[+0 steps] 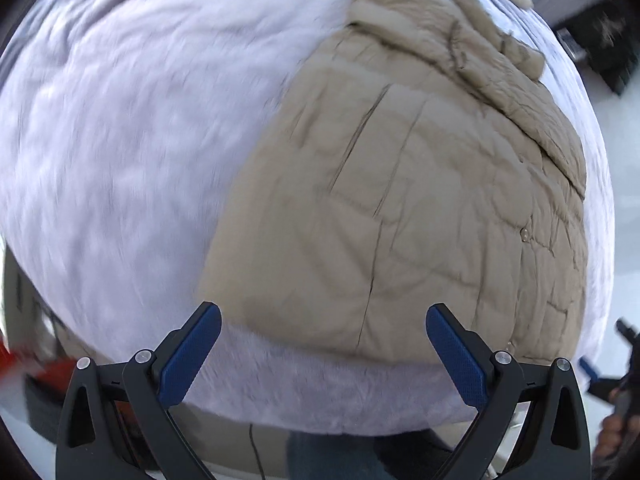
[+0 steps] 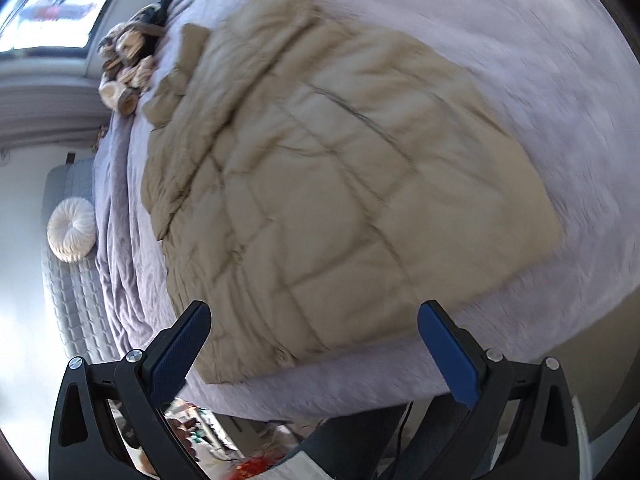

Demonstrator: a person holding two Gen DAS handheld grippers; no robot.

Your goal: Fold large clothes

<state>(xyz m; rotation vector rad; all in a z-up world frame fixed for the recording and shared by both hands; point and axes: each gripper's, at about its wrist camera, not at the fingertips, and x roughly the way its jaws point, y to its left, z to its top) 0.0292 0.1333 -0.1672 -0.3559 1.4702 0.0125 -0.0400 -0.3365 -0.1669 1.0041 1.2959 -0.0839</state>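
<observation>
A beige quilted puffer coat (image 1: 420, 200) lies flat on a bed with a pale lilac fleece cover (image 1: 120, 140). Its hem is toward me, its collar and hood at the far end. My left gripper (image 1: 324, 336) is open and empty, above the bed's near edge just short of the coat's hem. In the right wrist view the coat (image 2: 340, 184) fills the middle. My right gripper (image 2: 314, 336) is open and empty, hovering over the coat's near corner. The right gripper also shows at the right edge of the left wrist view (image 1: 612, 372).
Plush toys (image 2: 128, 60) sit at the head of the bed. A round white cushion (image 2: 72, 228) lies on a grey quilted mat beside the bed. A window (image 2: 56, 12) is at the far left. A person's legs (image 2: 352, 440) stand at the bed's near edge.
</observation>
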